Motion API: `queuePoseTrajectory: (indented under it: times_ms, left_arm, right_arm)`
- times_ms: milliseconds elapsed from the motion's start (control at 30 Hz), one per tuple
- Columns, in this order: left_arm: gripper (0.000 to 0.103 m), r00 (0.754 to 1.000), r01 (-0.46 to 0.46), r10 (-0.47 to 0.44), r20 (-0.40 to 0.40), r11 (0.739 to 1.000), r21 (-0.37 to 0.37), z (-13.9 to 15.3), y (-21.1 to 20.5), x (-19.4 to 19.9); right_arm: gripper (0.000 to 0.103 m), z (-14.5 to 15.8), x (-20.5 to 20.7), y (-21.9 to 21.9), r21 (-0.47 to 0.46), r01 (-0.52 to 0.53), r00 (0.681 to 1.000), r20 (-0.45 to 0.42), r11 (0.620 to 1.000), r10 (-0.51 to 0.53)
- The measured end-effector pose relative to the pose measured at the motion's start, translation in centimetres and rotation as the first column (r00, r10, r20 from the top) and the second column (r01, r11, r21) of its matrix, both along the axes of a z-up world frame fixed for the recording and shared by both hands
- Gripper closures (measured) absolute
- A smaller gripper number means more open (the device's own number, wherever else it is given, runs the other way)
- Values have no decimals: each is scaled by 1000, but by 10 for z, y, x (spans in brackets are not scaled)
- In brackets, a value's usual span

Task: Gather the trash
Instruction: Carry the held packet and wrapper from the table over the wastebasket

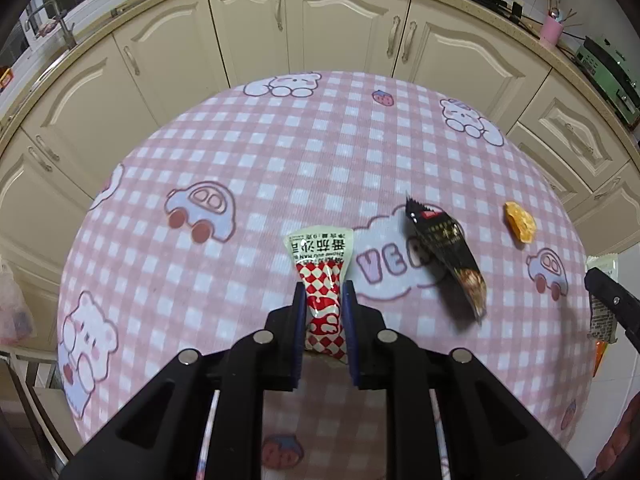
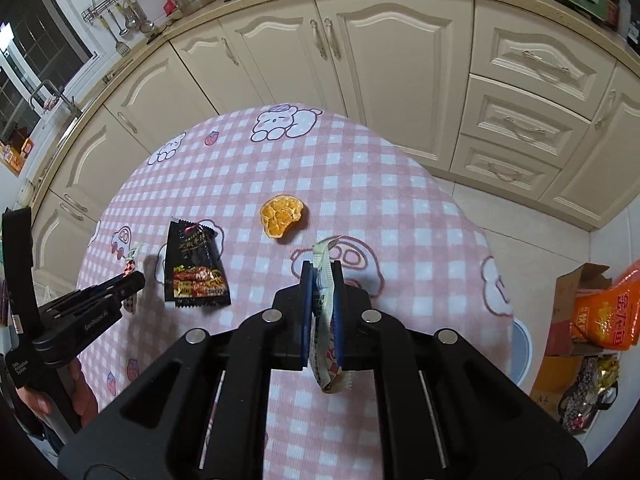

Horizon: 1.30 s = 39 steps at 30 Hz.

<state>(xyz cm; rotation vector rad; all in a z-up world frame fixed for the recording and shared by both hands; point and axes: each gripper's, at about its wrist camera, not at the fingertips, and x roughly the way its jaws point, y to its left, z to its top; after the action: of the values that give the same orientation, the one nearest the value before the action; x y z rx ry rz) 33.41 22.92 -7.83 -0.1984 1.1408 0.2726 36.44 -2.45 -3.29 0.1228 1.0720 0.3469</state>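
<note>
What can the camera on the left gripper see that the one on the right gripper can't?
Only the left wrist view shows the printed face of the red-and-white checked sauce packet pinched in the left hand-held gripper.

Only the right wrist view shows the cardboard box with an orange bag on the floor.

Both show the pink checked tablecloth, the black snack wrapper and the orange peel piece lying on it, and the right hand-held gripper shut on a pale wrapper.

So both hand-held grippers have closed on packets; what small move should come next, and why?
Probably lift the left hand-held gripper: it pinches the red-checked sauce packet, which seems still on the tablecloth. The right hand-held gripper already holds its white wrapper clear.
</note>
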Motion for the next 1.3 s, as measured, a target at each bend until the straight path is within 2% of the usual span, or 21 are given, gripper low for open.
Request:
queuePoseTrajectory:
  times_ms: [367,767,1033,1300]
  left_arm:
    - [86,998,45,-43,40,998,-36,21,-36,-38]
    - [86,978,199,-195,74,979,-45,37,-130,-57]
    - [86,936,349,-346,63,936,-49,35,-224,-54]
    - [86,872,490,-490,0,871,-38,10,-326,-48]
  right_arm:
    - [94,7,-37,-39,8,46,999,0,999,-46]
    - [94,1,-73,-130,28,176,984,-11,984,-176]
    - [94,-19,-95,-220,46,319,947,-50,947,-316]
    - [94,-52,-118,-300,54,445,892,-111,894,-438]
